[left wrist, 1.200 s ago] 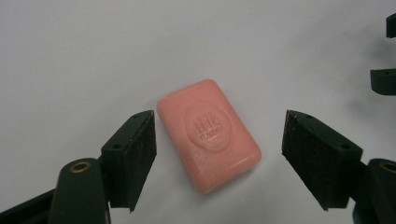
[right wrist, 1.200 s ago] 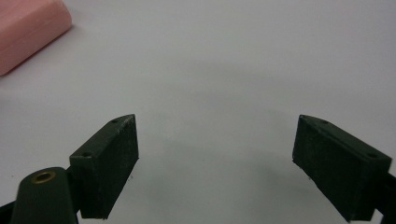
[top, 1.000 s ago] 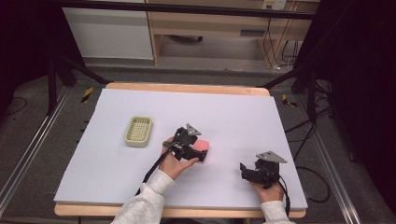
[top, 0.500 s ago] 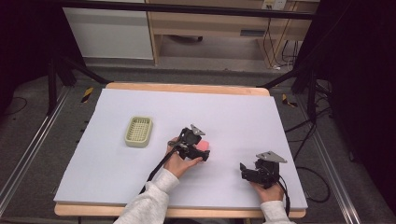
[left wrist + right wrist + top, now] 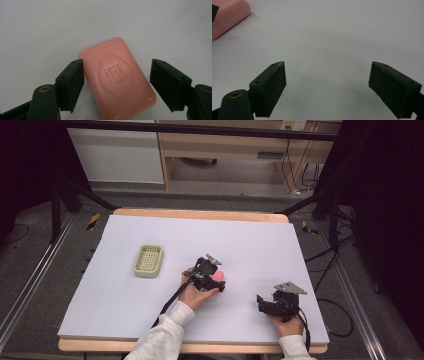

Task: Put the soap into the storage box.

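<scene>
A pink bar of soap (image 5: 118,78) with a stamped emblem lies flat on the white table top (image 5: 250,240). My left gripper (image 5: 117,86) is open and straddles it: the left jaw touches or nearly touches the bar's edge, the right jaw stands apart. In the high view the left gripper (image 5: 212,277) sits over the soap (image 5: 219,278) near the table's middle. My right gripper (image 5: 260,302) rests open near the front right, with nothing between its fingers (image 5: 272,87). A corner of the soap (image 5: 229,17) shows at the upper left of the right gripper view.
A pale green slatted soap dish (image 5: 149,260) stands on the table to the left of the left gripper. Black cables trail from both grippers toward the front edge. A wooden table rim (image 5: 200,214) runs along the back.
The left hand and gripper have shifted slightly right and nearer, settling over the soap. The right gripper has stayed put.
</scene>
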Demonstrator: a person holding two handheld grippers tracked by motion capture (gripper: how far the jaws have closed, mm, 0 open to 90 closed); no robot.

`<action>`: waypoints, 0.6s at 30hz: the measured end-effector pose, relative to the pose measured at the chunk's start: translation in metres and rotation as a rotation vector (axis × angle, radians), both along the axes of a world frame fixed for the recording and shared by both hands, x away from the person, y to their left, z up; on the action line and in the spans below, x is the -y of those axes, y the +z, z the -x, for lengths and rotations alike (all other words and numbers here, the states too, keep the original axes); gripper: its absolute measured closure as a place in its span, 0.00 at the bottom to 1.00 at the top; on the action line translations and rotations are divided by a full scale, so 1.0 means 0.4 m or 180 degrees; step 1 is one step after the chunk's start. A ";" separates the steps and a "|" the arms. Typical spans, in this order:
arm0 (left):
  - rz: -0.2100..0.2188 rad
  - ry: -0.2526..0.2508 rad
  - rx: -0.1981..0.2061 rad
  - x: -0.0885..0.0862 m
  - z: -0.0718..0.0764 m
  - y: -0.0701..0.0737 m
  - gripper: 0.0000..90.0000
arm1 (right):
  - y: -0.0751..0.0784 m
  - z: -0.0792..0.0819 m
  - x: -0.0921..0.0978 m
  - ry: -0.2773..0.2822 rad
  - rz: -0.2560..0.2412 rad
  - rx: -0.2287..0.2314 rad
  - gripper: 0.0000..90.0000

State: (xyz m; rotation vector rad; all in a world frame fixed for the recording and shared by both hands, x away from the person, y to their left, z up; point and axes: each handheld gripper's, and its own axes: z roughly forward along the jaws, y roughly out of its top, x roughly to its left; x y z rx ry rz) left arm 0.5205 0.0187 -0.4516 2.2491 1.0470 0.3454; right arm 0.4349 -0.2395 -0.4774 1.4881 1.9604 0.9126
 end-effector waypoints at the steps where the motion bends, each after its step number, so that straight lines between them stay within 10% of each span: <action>1: -0.0020 0.0009 -0.0011 0.000 -0.001 -0.001 0.30 | 0.000 0.000 0.000 0.0001 -0.0001 -0.0001 0.16; 18: 0.0040 0.0045 -0.0176 -0.015 -0.006 -0.003 0.35 | -0.001 -0.001 -0.001 0.0014 0.0010 -0.0010 0.16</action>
